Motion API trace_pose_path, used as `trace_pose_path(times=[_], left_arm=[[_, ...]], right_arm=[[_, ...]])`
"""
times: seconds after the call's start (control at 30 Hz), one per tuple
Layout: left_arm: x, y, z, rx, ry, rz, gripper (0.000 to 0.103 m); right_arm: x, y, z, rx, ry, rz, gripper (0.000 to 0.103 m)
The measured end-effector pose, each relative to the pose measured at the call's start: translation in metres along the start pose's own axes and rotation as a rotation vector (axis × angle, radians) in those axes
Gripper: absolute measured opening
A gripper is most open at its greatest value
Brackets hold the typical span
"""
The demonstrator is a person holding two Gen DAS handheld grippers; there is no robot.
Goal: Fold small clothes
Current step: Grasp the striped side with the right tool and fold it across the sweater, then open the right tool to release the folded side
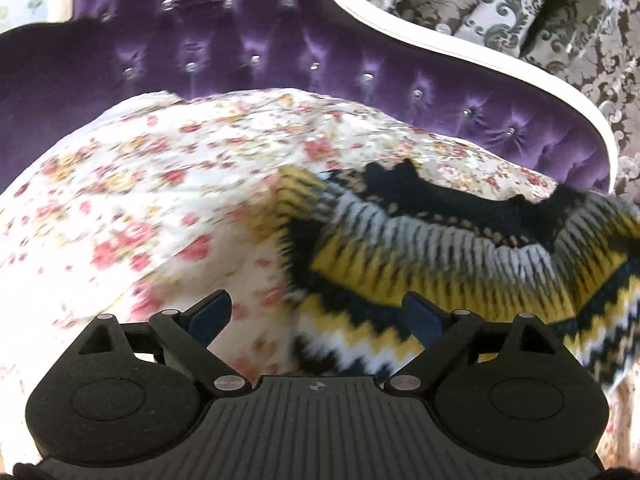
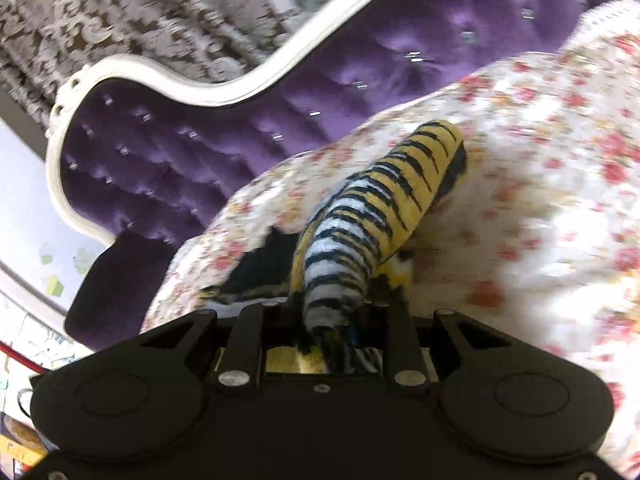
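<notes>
A small knitted sweater [image 1: 432,256] with yellow, white and black zigzag bands lies on the flowered bedsheet [image 1: 160,184], to the right in the left wrist view. My left gripper [image 1: 316,312] hovers over the sweater's left edge, jaws wide apart, nothing between its blue pads [image 1: 210,316]. In the right wrist view a bunched fold of the sweater [image 2: 360,232] rises from between the fingers of my right gripper [image 2: 332,320], which is shut on it. The fabric hides the fingertips. Both views are blurred.
A purple tufted headboard [image 1: 280,52] with a white frame [image 1: 440,48] stands behind the bed. Patterned grey curtains [image 1: 520,12] hang beyond it. The bedsheet [image 2: 540,160] spreads wide to the right in the right wrist view.
</notes>
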State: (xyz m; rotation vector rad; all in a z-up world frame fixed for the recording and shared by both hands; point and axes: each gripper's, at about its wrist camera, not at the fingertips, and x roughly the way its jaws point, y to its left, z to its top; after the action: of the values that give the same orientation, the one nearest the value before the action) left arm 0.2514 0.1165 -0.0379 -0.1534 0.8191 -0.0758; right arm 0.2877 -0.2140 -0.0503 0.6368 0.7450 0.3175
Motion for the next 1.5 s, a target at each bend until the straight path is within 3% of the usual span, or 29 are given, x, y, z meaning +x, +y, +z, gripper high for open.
trace_pose_path(times=[0.3, 0.57, 0.67, 0.7, 0.8, 0.9, 0.97, 1.07, 1.17, 1.5], left_arm=[[-0.018, 0.047, -0.021, -0.084, -0.004, -0.011, 0.093], [-0.027, 0.071, -0.033, -0.145, -0.012, -0.030, 0.093], [-0.029, 0.073, -0.036, -0.142, -0.010, -0.029, 0.093], [-0.029, 0.074, -0.035, -0.140, -0.010, -0.030, 0.093], [-0.033, 0.073, -0.035, -0.136, -0.017, -0.041, 0.093], [-0.039, 0.069, -0.034, -0.123, -0.028, -0.037, 0.093], [-0.043, 0.066, -0.031, -0.108, -0.037, -0.034, 0.093], [-0.053, 0.060, -0.025, -0.093, -0.067, -0.036, 0.093], [-0.062, 0.050, -0.017, -0.083, -0.099, -0.048, 0.093], [-0.043, -0.026, 0.003, 0.105, -0.177, -0.041, 0.093]], right_arm=[[0.072, 0.088, -0.022, -0.084, 0.103, 0.081, 0.031], [0.138, 0.144, -0.065, -0.251, 0.202, -0.028, 0.033], [0.143, 0.157, -0.074, -0.329, 0.213, -0.059, 0.040], [0.143, 0.162, -0.075, -0.348, 0.210, -0.049, 0.049], [0.134, 0.163, -0.070, -0.338, 0.205, 0.046, 0.058], [0.118, 0.160, -0.060, -0.309, 0.174, 0.170, 0.058], [0.105, 0.156, -0.052, -0.297, 0.142, 0.201, 0.059], [0.085, 0.141, -0.041, -0.303, 0.086, 0.168, 0.061], [0.067, 0.119, -0.035, -0.320, 0.040, 0.064, 0.064], [0.047, 0.050, -0.042, -0.211, 0.006, -0.091, 0.065]])
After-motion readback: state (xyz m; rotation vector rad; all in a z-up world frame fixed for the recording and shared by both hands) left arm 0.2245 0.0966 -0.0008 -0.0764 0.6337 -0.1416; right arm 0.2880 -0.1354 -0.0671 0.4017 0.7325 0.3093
